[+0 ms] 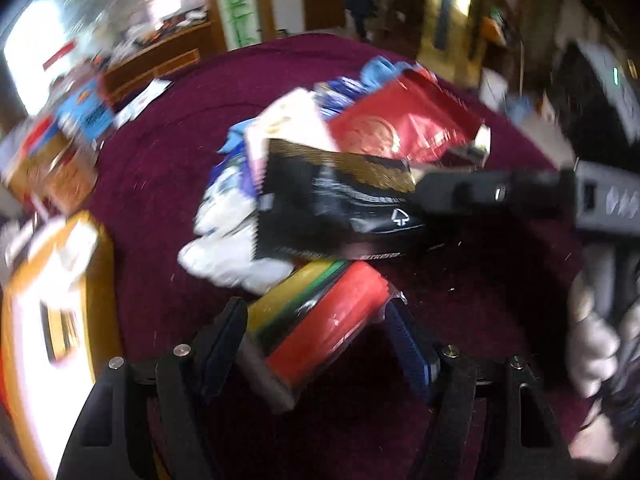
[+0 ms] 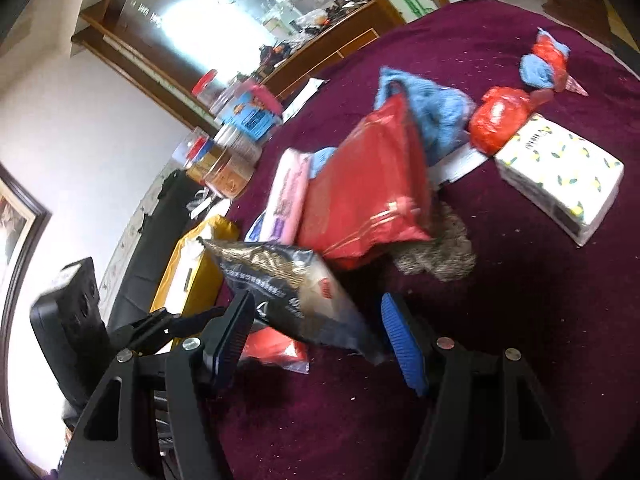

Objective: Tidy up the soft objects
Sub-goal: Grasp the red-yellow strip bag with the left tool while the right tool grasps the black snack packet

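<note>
My left gripper (image 1: 316, 332) is shut on a clear-wrapped pack with red, green and yellow bands (image 1: 328, 320), which spans the gap between both pads. From the right wrist view that pack (image 2: 276, 350) shows red under the black bag, at the left gripper's (image 2: 200, 318) tips. My right gripper (image 2: 316, 338) is shut on a black bag with gold print (image 2: 288, 284), held above the cloth. In the left wrist view the right gripper (image 1: 424, 196) grips that bag (image 1: 336, 208) by its right edge. Behind it lie a red foil pouch (image 2: 368, 196), a pink pack (image 2: 286, 192) and a blue knit (image 2: 424, 108).
A maroon cloth (image 2: 520, 320) covers the round table. A lemon-print tissue pack (image 2: 560, 172), a red plastic bag (image 2: 500, 116) and a grey fuzzy item (image 2: 440, 248) lie to the right. A yellow box (image 2: 192, 272) and jars (image 2: 232, 160) stand at the left edge. A padded sleeve (image 1: 596, 340) is at right.
</note>
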`<action>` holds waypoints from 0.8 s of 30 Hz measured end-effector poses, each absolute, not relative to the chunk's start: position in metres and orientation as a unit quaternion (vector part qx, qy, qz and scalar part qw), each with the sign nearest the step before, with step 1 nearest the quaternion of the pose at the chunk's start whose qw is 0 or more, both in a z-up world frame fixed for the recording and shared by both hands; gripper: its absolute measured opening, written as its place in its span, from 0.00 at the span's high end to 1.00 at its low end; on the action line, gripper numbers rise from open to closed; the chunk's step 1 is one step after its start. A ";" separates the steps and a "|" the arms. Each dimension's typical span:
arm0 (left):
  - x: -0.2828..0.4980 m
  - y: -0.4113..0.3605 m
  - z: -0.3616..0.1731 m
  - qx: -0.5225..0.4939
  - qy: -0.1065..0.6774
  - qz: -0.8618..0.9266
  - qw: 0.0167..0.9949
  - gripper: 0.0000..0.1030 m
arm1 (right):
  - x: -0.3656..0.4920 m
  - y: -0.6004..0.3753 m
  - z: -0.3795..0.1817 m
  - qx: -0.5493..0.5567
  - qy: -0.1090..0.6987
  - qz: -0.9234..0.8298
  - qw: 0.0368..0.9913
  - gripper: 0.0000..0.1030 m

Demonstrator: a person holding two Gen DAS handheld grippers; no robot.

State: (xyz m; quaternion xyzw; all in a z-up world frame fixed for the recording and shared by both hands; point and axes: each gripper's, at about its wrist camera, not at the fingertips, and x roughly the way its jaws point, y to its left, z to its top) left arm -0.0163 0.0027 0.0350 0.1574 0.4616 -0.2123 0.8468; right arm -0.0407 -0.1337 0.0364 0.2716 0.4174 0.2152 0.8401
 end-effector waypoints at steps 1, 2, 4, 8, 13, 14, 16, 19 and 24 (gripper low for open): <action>-0.016 -0.003 0.031 0.176 0.459 -0.209 0.845 0.28 | -0.041 -0.138 0.035 0.280 0.416 0.212 0.839 0.37; -0.016 -0.010 0.025 0.198 0.457 -0.205 0.843 0.28 | -0.039 -0.140 0.034 0.285 0.415 0.209 0.838 0.37; -0.018 -0.015 0.020 0.216 0.450 -0.196 0.844 0.26 | -0.039 -0.145 0.032 0.295 0.413 0.204 0.837 0.37; -0.024 -0.014 0.026 0.194 0.465 -0.202 0.840 0.54 | -0.041 -0.147 0.031 0.296 0.414 0.205 0.836 0.36; -0.050 -0.004 0.033 0.171 0.472 -0.225 0.835 0.61 | -0.043 -0.138 0.033 0.277 0.419 0.211 0.839 0.35; -0.058 0.000 0.034 0.163 0.473 -0.230 0.835 0.61 | -0.043 -0.137 0.033 0.273 0.419 0.212 0.840 0.35; -0.068 0.004 0.037 0.147 0.476 -0.237 0.834 0.61 | -0.044 -0.134 0.033 0.266 0.421 0.214 0.840 0.35; -0.078 0.007 0.036 0.127 0.477 -0.243 0.835 0.58 | -0.042 -0.129 0.033 0.259 0.425 0.218 0.839 0.35; -0.084 -0.004 0.030 0.127 0.461 -0.231 0.847 0.49 | -0.043 -0.125 0.033 0.248 0.426 0.217 0.843 0.35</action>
